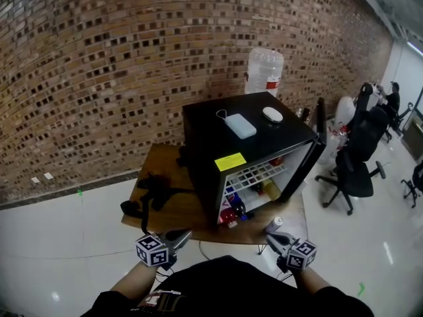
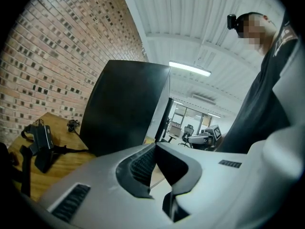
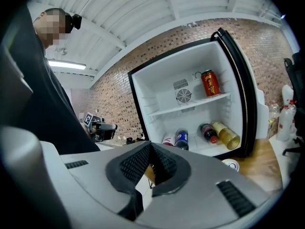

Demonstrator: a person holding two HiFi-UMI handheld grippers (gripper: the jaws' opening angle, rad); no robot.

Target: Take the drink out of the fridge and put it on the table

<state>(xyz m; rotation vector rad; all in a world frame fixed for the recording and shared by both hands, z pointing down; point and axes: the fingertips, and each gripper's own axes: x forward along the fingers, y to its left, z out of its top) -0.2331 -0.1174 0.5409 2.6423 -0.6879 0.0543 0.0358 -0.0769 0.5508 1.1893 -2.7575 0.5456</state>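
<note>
The black mini fridge point(image 1: 218, 137) stands on a wooden table point(image 1: 173, 211) with its door point(image 1: 308, 165) swung open to the right. Inside, the right gripper view shows a red can point(image 3: 210, 83) on the shelf. On the fridge floor lie a blue-labelled bottle point(image 3: 181, 139), a dark bottle point(image 3: 208, 132) and a yellow bottle point(image 3: 227, 135). A pale can point(image 1: 274, 224) stands on the table before the fridge, its top point(image 3: 232, 164) showing low right. My left gripper point(image 1: 180, 235) point(image 2: 156, 145) is shut and empty, by the fridge's black side. My right gripper point(image 1: 272, 236) point(image 3: 151, 145) is shut and empty, short of the pale can.
A white power bank point(image 1: 239, 125) and a white mouse point(image 1: 272, 114) lie on the fridge top. A black strapped device point(image 1: 155, 190) lies on the table's left part. A water jug point(image 1: 264, 71) stands behind. Office chairs point(image 1: 353, 170) stand at the right.
</note>
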